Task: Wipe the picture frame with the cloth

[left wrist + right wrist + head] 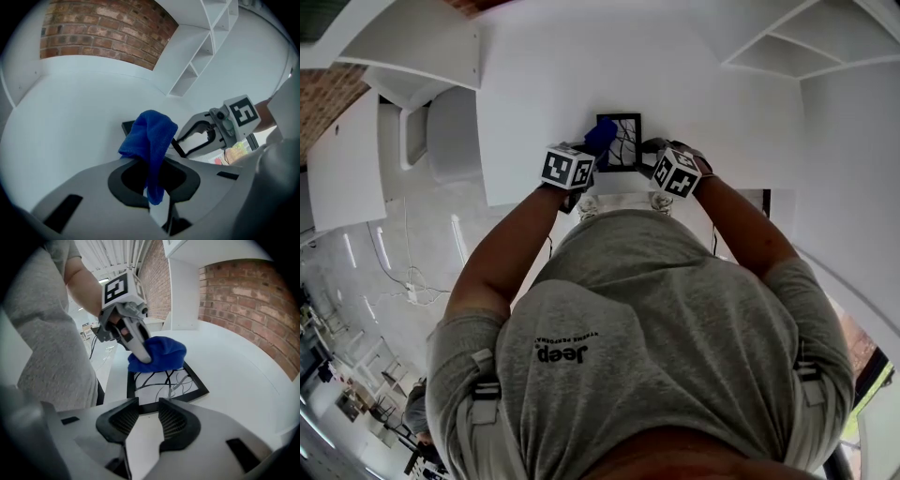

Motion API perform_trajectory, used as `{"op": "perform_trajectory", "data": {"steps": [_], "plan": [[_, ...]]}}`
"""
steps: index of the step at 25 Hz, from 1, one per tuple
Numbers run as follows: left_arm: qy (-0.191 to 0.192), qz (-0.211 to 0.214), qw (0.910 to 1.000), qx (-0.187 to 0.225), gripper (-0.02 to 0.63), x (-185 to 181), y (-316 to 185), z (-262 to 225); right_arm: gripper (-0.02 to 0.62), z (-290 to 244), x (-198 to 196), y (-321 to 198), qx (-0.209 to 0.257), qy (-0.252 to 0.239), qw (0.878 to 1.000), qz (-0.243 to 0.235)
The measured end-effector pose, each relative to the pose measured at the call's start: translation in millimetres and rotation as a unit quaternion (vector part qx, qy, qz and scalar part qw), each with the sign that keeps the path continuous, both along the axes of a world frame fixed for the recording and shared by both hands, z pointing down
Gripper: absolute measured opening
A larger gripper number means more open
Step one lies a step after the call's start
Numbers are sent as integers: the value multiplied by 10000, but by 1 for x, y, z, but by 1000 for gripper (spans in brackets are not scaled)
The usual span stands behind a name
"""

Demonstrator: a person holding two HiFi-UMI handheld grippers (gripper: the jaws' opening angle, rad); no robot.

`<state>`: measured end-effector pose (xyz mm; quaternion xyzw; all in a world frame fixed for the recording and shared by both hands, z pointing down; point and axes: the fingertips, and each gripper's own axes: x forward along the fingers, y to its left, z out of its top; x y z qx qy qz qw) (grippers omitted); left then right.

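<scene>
Head view, L gripper [152, 187] pinching cloth [150, 136] on picture frame [166, 383], R gripper [143, 423] apart, empty, white table [234, 366]

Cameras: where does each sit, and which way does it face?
Head view: on the head, looking down past shirt and arms at table, frame and cloth.
Left gripper view: on the left gripper, along jaws shut on the cloth, toward the right gripper.
Right gripper view: on the right gripper, along open jaws toward the frame; shirt shows.
Shared: both gripper views show cloth over frame.
</scene>
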<state>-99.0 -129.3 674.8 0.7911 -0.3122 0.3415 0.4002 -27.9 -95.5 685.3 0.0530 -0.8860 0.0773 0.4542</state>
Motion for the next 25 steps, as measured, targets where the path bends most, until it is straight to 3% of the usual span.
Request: {"op": "perform_trajectory", "data": {"steps": [7, 25], "plan": [[224, -105, 9991, -357, 55, -2, 59, 4, 140, 1, 1, 0, -9, 24, 10000, -40], [224, -16, 9989, -400, 55, -3, 58, 6, 136, -1, 1, 2, 138, 129, 9996, -190]]}}
